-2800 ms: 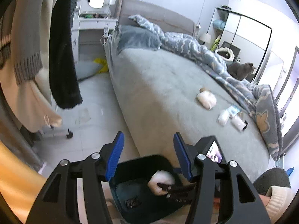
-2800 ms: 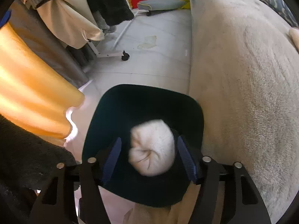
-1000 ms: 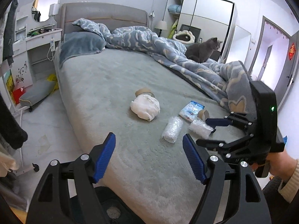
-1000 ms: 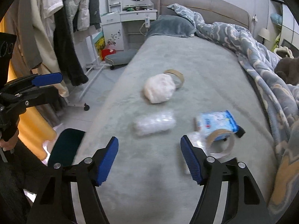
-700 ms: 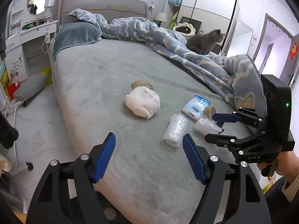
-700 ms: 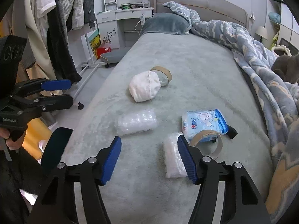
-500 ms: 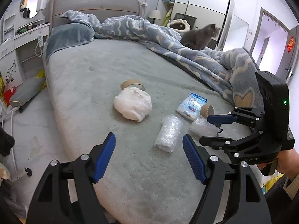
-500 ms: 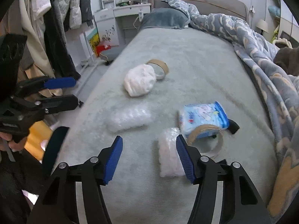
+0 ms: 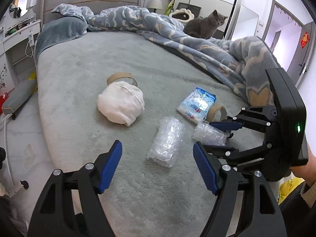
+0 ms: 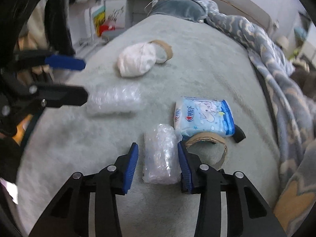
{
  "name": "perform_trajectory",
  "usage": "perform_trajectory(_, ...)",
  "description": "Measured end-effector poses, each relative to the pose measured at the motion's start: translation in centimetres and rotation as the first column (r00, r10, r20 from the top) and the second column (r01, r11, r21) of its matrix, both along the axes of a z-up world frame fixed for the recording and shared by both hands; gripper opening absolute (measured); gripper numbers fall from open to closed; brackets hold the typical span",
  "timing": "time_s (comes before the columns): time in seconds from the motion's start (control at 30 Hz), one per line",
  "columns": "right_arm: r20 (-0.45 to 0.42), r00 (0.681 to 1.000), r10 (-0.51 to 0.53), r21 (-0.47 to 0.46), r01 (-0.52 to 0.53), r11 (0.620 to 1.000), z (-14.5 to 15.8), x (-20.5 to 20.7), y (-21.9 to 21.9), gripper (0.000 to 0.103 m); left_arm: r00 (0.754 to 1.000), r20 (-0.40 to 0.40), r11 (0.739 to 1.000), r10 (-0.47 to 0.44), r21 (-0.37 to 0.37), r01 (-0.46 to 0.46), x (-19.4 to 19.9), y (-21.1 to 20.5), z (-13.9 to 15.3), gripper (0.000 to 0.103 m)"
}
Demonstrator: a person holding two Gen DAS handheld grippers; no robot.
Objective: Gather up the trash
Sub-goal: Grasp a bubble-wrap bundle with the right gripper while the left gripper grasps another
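Note:
Trash lies on the grey bed (image 9: 79,63): a white wad (image 9: 120,103), two bubble-wrap rolls, a blue tissue pack (image 9: 197,104) and two cardboard tape rings. My left gripper (image 9: 158,165) is open, just short of the nearer bubble-wrap roll (image 9: 166,141). My right gripper (image 10: 158,161) has its jaws on either side of the other bubble-wrap roll (image 10: 160,153), narrowed around it; the right pad touches it. In the left wrist view this gripper (image 9: 214,133) straddles that roll (image 9: 209,134). A tape ring (image 10: 209,141) lies beside it.
A grey cat (image 9: 205,26) sits on the rumpled blue blanket (image 9: 197,45) along the bed's far side. The second tape ring (image 9: 121,78) lies behind the white wad. The white dresser (image 10: 142,2) and hanging clothes (image 10: 57,11) stand left of the bed.
Both grippers left the dark bin, where the right one dropped a white wad, and moved over the bed. The right gripper has lowered around a bubble-wrap roll and its jaws have narrowed.

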State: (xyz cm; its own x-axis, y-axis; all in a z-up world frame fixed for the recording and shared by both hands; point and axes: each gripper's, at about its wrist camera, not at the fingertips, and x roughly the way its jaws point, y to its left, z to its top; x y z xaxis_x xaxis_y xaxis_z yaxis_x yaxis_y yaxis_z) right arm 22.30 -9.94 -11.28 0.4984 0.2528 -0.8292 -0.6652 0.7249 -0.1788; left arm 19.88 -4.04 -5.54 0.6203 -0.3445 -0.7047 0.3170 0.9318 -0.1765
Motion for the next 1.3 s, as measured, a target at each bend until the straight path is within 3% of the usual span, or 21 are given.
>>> perform_trajectory(0.07, 0.013, 1.000, 0.013, -0.032, -0.012, 0.999, -0.3, 0.0, 0.2, 0.041, 1.000, -0.011, 1.000, 0.001, 0.005, -0.001, 0.3, -0.1, -0.3, 0.077)
perform_trajectory(0.13, 0.020, 1.000, 0.006, -0.042, -0.005, 0.999, -0.4, 0.3, 0.1, 0.033, 1.000, -0.021, 1.000, 0.006, 0.008, -0.006, 0.6, -0.1, -0.6, 0.077)
perform_trajectory(0.27, 0.010, 1.000, -0.009, -0.015, 0.009, 1.000, -0.1, 0.7, -0.3, 0.030, 0.999, -0.033, 1.000, 0.021, -0.002, -0.021, 1.0, 0.2, -0.9, 0.077)
perform_trajectory(0.47, -0.053, 0.996, -0.071, 0.161, 0.079, 0.984, 2.1, 1.8, -2.1, 0.030, 1.000, -0.028, 1.000, 0.000, 0.004, 0.000, 1.1, -0.8, -1.0, 0.076)
perform_trajectory(0.67, -0.078, 0.992, -0.098, 0.303, 0.117, 0.946, 4.6, 2.3, -3.5, 0.030, 0.999, -0.039, 1.000, -0.017, 0.017, 0.018, 1.4, -2.0, -1.6, 0.069)
perform_trajectory(0.83, -0.111, 0.986, -0.125, 0.432, 0.161, 0.887, 6.1, 2.5, -5.8, 0.030, 0.998, -0.052, 0.999, -0.022, 0.026, 0.023, 2.0, -2.7, -2.3, 0.061)
perform_trajectory(0.93, -0.123, 0.983, -0.139, 0.470, 0.181, 0.864, 6.5, 2.7, -7.1, 0.030, 0.998, -0.053, 1.000, -0.025, 0.013, 0.026, 2.3, -3.2, -2.3, 0.059)
perform_trajectory(1.03, -0.129, 0.980, -0.154, 0.486, 0.198, 0.851, 6.6, 2.8, -7.9, 0.030, 0.998, -0.062, 1.000, -0.017, 0.025, 0.019, 2.7, -3.8, -2.5, 0.045)
perform_trajectory(1.3, -0.160, 0.966, -0.201, 0.540, 0.256, 0.801, 6.7, 3.0, -9.8, 0.030, 0.998, -0.062, 0.999, -0.015, 0.030, 0.017, 2.5, -4.6, -2.0, 0.040)
